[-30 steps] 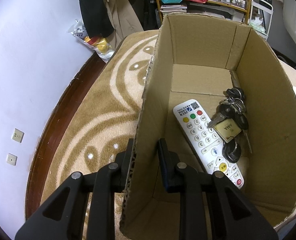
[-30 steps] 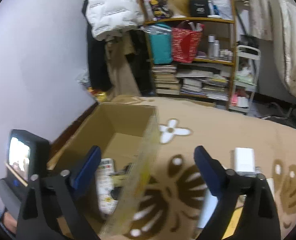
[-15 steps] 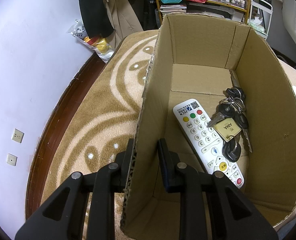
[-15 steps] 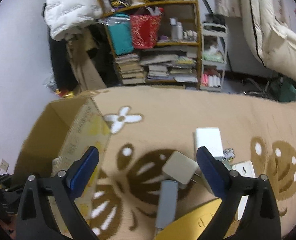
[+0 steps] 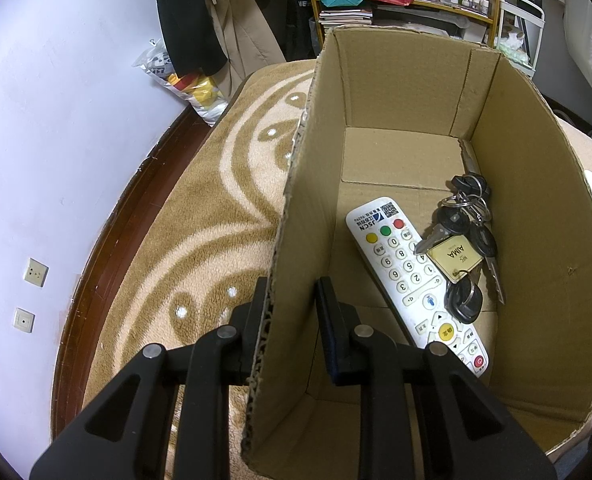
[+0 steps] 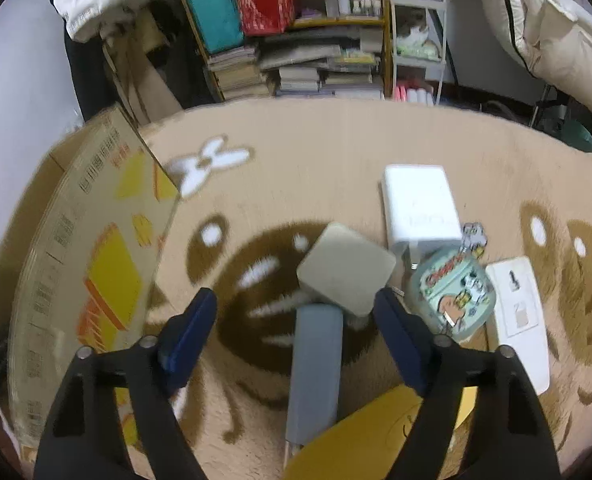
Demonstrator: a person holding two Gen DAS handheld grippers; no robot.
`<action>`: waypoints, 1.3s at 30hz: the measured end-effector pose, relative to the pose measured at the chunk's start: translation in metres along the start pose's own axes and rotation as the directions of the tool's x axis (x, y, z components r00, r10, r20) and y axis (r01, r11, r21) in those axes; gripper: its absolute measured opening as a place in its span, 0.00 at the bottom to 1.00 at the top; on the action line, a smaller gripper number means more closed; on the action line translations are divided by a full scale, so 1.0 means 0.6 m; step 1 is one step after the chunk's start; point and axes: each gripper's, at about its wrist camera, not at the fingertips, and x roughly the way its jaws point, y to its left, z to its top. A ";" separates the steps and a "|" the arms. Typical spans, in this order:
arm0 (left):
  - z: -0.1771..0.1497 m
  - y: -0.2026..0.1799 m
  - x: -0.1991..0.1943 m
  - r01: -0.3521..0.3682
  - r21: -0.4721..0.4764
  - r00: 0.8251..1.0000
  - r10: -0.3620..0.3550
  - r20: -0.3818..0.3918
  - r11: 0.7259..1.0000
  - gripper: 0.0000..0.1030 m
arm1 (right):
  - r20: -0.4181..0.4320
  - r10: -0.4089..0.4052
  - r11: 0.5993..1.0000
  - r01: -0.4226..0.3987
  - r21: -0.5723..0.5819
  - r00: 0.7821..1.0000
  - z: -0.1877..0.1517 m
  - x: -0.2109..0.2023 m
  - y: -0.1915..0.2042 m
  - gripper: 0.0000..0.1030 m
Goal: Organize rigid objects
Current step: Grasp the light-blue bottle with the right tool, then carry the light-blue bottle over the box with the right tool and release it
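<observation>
A pale lilac wall (image 5: 56, 120) with two sockets (image 5: 35, 272) met a dark wood floor (image 5: 108, 248). A tan patterned rug (image 6: 336, 152) covered it. Beyond stood a cluttered yellow-framed shelf (image 6: 296, 28) stacked with books, beside hanging coats (image 5: 192, 20).

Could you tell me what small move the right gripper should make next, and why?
Probably lower the right gripper a little further: its jaws, just closing, still stand apart around the grey bar without touching it, beside the beige adapter.
</observation>
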 end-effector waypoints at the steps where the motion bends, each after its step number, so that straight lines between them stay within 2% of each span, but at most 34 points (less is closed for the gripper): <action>1: 0.000 0.000 0.000 0.000 -0.001 1.000 0.000 0.000 1.000 0.22 | -0.010 -0.001 1.000 0.001 0.002 1.000 -0.002 0.004 -0.001 0.77; 4: 0.000 0.000 0.000 0.000 -0.001 1.000 0.000 0.000 1.000 0.22 | -0.037 -0.003 1.000 0.004 0.023 0.999 -0.009 0.016 -0.010 0.75; 10: 0.000 0.000 0.000 -0.001 0.000 1.000 0.001 0.000 1.000 0.22 | -0.086 0.003 0.999 0.000 0.038 0.996 -0.015 0.036 -0.014 0.60; 13: 0.000 0.000 0.000 0.000 0.000 1.000 0.000 0.000 1.000 0.22 | -0.096 -0.027 0.999 0.028 0.015 0.995 -0.017 0.041 -0.008 0.41; 14: 0.000 0.000 0.000 0.000 0.000 1.000 0.000 -0.001 1.000 0.22 | -0.093 -0.042 0.999 0.043 0.010 0.995 -0.018 0.039 -0.006 0.28; 23: -0.001 -0.002 0.000 -0.003 0.002 1.000 0.003 0.001 1.000 0.22 | -0.048 -0.004 0.999 0.006 0.038 0.999 -0.011 0.020 -0.002 0.28; 33: -0.002 -0.003 0.000 -0.002 0.003 1.000 0.002 0.001 1.000 0.22 | 0.063 0.014 0.998 -0.011 -0.055 0.998 0.005 -0.024 0.050 0.28; 39: -0.002 -0.003 0.002 0.002 0.000 1.000 -0.002 0.000 1.000 0.22 | 0.114 0.033 0.998 -0.025 -0.064 0.993 0.010 -0.049 0.066 0.28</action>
